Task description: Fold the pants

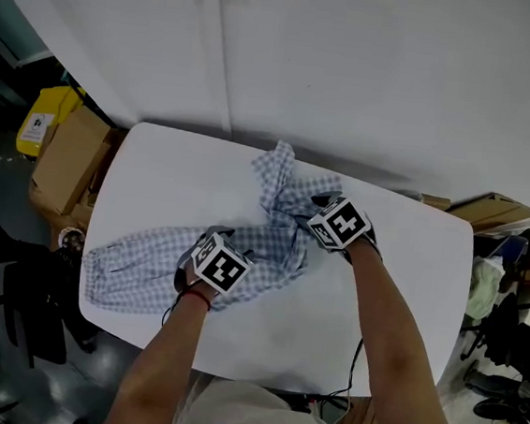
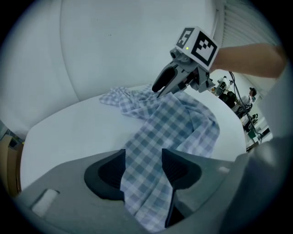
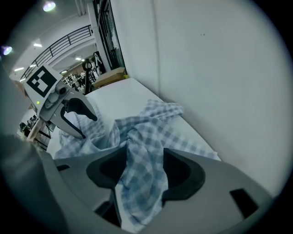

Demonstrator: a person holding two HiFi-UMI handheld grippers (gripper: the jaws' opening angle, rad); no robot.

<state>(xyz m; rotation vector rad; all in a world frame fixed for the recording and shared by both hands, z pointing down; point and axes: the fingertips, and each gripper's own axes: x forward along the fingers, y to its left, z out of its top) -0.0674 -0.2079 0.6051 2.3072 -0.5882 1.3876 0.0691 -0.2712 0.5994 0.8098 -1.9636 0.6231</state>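
Blue-and-white checked pants (image 1: 138,257) lie on the white counter (image 1: 407,297). One leg stretches flat toward the counter's left edge. The rest is bunched at the middle, with a crumpled end rising toward the far edge by the wall (image 1: 374,67).

The left gripper (image 2: 143,170) points steeply down at the middle of the pants. Its jaws stand partly apart, and a flat band of the checked cloth fills the gap from pad to pad, so it has the fabric pinched. From there the band runs up across the counter toward the other gripper.

The right gripper (image 3: 144,168) also tilts steeply down, just beside the left one and nearer the wall, over the bunched part. Its jaws stand wide. A slack, rumpled fold of the pants hangs down through the gap and brushes both pads without being visibly squeezed. Beyond the jaws the cloth spreads onto the counter, with its tip close to the wall.

In the head view the two grippers sit near each other, with the pants under both.
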